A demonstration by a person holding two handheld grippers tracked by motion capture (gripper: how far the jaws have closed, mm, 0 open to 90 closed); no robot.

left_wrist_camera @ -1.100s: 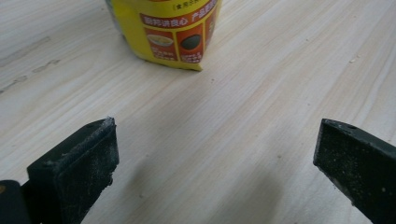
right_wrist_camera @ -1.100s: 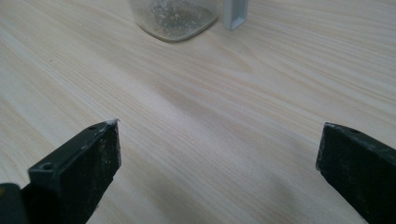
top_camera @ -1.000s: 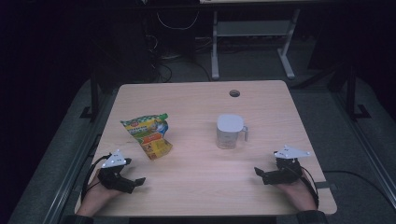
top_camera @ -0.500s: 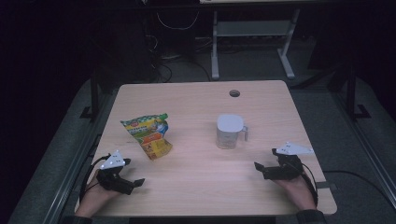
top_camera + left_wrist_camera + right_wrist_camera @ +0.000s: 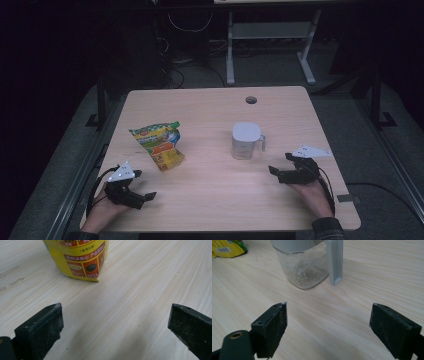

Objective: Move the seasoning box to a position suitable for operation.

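1. Left gripper [image 5: 135, 196] is resting low on the table [image 5: 210, 200] near the front left corner, jaws spread wide and released, nothing between them.
2. In the left gripper view the jaws are pointing at the bottom corner of the yellow snack pouch [image 5: 78, 258], which is lying just ahead on the wood, apart from both jaw pads. Looks lined up for a reach at that pouch.
3. In the high view the snack pouch [image 5: 159, 145] is lying flat on the left half of the table, spout end pointing away from the person, near the left gripper but not touching it.
4. Right gripper [image 5: 286, 172] is sitting near the front right edge, jaws also wide apart and released, holding nothing.
5. Right gripper view is showing the clear jug [image 5: 304, 265] straight ahead, upright, its grey handle [image 5: 335, 261] facing this gripper's side. Handle turned this way probably makes it the easy grab point.
6. In the high view the jug [image 5: 246, 141] is standing right of centre with its white lid on, well apart from the pouch.
7. Judgement: each hand is staging in front of its own object, so work is only starting; nothing is lifted or opened yet.
8. Risk guess: the pouch is lying flat and floppy, so pinching it off the table may be slipping.
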